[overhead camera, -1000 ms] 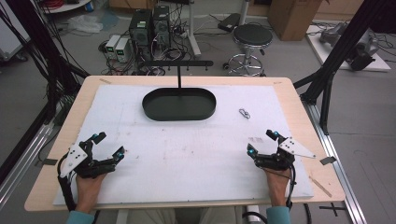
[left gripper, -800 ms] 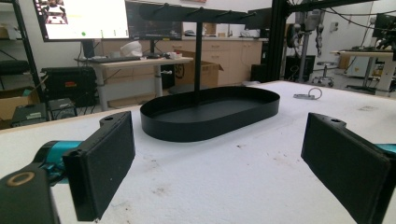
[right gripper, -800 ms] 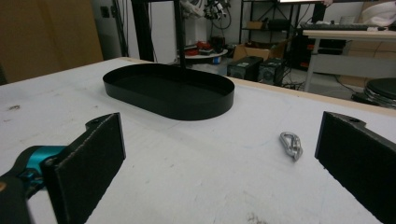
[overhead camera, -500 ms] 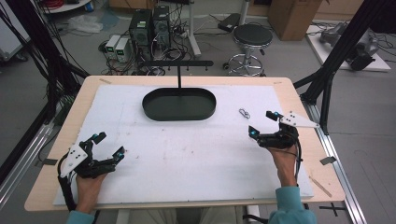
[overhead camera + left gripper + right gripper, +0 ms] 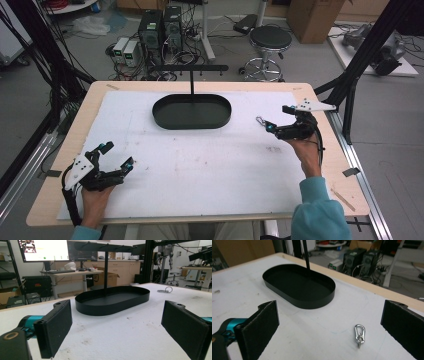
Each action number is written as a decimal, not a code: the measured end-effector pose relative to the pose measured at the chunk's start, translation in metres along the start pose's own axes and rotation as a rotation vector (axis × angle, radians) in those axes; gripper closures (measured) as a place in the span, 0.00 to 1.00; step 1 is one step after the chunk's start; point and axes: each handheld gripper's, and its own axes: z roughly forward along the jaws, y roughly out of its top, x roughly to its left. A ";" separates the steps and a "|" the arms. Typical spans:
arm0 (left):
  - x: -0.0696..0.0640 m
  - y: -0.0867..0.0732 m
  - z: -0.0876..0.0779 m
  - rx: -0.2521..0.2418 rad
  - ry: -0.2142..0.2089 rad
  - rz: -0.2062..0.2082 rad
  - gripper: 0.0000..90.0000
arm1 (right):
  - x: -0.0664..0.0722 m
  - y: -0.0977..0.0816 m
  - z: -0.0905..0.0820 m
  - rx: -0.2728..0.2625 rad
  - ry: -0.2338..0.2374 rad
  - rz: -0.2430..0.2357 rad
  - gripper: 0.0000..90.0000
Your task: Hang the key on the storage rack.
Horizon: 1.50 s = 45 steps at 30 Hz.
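Metal, small and bright, the clip point(image 5: 359, 336) lies flat on the white bench point(image 5: 200, 170) just right of the black tray point(image 5: 192, 111). My right gripper point(image 5: 278, 119) hovers close over it, jaws wide apart and empty. My left gripper point(image 5: 116, 156) rests near the front edge, jaws also spread, holding nothing. I judge the clip light, stiff and slippery; I'd pinch it across its long sides.
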 end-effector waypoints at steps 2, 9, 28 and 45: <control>0.000 0.000 0.000 0.000 -0.001 0.001 0.11 | -0.005 0.005 0.003 0.018 0.003 0.003 0.02; 0.000 0.000 0.000 0.001 0.000 0.003 0.11 | -0.024 0.018 0.022 0.130 0.033 0.010 0.05; 0.000 0.000 0.000 0.003 -0.002 0.002 0.11 | -0.053 0.015 0.063 0.381 -0.003 0.009 0.06; 0.000 0.000 0.000 0.003 -0.003 0.001 0.11 | -0.063 -0.003 0.083 0.532 -0.025 0.040 0.28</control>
